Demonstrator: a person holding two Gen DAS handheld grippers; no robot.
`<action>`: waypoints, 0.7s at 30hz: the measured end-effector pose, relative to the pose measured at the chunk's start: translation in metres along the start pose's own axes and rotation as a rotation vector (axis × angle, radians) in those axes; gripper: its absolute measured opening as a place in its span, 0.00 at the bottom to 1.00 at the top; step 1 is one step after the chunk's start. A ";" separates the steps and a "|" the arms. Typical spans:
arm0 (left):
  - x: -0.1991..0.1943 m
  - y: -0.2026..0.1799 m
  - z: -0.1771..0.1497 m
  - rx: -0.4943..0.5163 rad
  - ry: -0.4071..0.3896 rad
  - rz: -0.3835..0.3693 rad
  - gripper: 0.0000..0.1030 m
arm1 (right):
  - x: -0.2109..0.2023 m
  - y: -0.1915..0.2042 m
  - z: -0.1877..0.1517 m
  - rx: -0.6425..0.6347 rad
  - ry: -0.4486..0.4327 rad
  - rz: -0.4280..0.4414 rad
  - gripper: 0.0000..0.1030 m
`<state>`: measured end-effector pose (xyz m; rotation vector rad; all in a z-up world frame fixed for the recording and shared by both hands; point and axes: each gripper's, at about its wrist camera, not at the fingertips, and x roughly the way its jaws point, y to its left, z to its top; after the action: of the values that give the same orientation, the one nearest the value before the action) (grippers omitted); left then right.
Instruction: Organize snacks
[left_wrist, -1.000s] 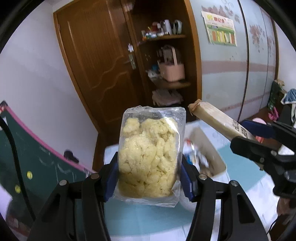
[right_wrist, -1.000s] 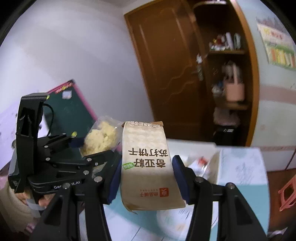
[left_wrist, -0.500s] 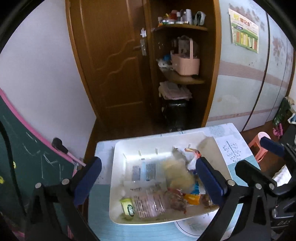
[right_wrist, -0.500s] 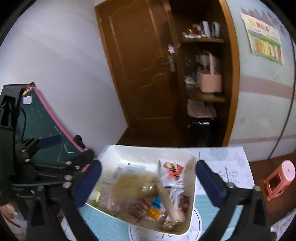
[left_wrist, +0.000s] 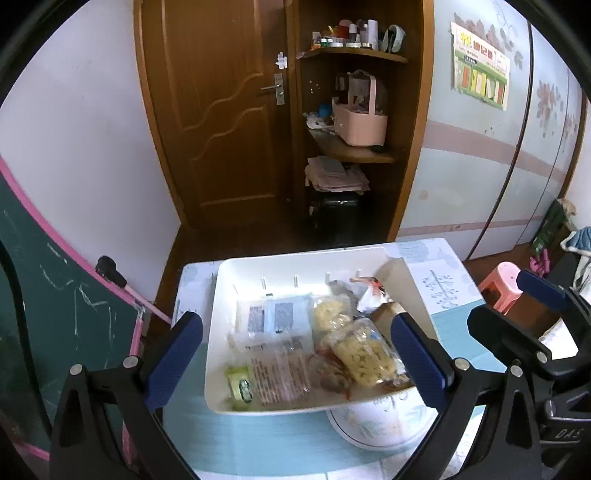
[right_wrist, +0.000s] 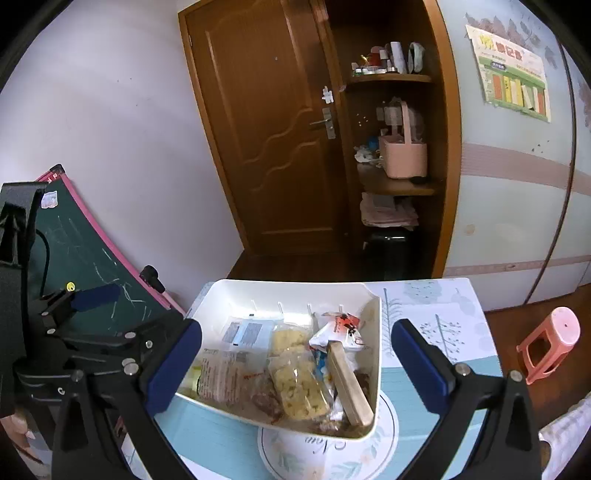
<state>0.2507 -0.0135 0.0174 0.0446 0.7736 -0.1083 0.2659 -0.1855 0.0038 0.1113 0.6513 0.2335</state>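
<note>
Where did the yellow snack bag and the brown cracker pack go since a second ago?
Both were let go. The left gripper dropped the yellow snack bag and the right gripper dropped the brown cracker pack into the white bin. The bin stayed put.

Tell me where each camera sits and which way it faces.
Left wrist: on the left gripper, angled down at the white bin of snacks; its own open jaws frame the bin, and the right gripper shows at the right edge.
Right wrist: on the right gripper, angled down at the bin; the left gripper is at left.
Shared: bin, door, shelves.
</note>
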 end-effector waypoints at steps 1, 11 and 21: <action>-0.004 0.000 -0.001 -0.005 -0.001 -0.003 0.99 | -0.007 0.001 0.000 0.002 0.004 -0.006 1.00; -0.076 -0.007 -0.038 -0.062 -0.047 0.000 0.99 | -0.072 0.014 -0.013 0.003 0.003 -0.037 1.00; -0.137 -0.018 -0.088 -0.078 -0.040 0.048 0.99 | -0.130 0.023 -0.051 0.018 0.019 -0.044 1.00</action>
<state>0.0901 -0.0137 0.0509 -0.0133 0.7355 -0.0334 0.1307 -0.1936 0.0439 0.1123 0.6743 0.1866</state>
